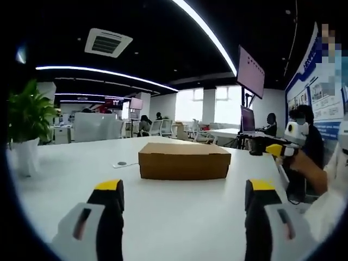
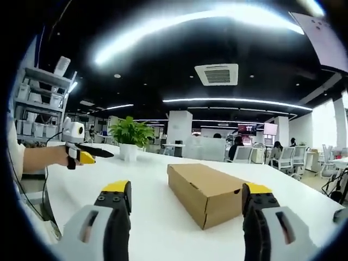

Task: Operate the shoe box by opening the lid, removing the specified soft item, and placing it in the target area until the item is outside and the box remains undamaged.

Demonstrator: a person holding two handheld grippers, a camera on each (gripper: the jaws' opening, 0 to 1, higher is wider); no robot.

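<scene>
Task stage: we judge the task not yet begun; the plain brown cardboard shoe box (image 1: 184, 161) sits with its lid down, and we see no soft item outside it.
Remaining work: we take all three steps to be left, namely raising the lid, lifting out the soft item, and setting it in the target area. We see no marked target area.
Box position: centre of the left gripper view and centre-right of the right gripper view (image 2: 213, 191), flat on the white table (image 1: 163, 217), apart from both grippers.
Left gripper (image 1: 185, 198): jaws spread wide at the bottom of the left gripper view, holding nothing; it also appears at middle left of the right gripper view (image 2: 87, 155).
Right gripper (image 2: 186, 198): jaws parted, empty; it enters the left gripper view at middle right (image 1: 272, 148).
Count, boxes: one.
Count, grippers: two.
Count, potted green plants: one (image 1: 27, 117), at far left of the left gripper view.
Count, small flat white object: one (image 1: 122, 163), left of the box; type unclear.
</scene>
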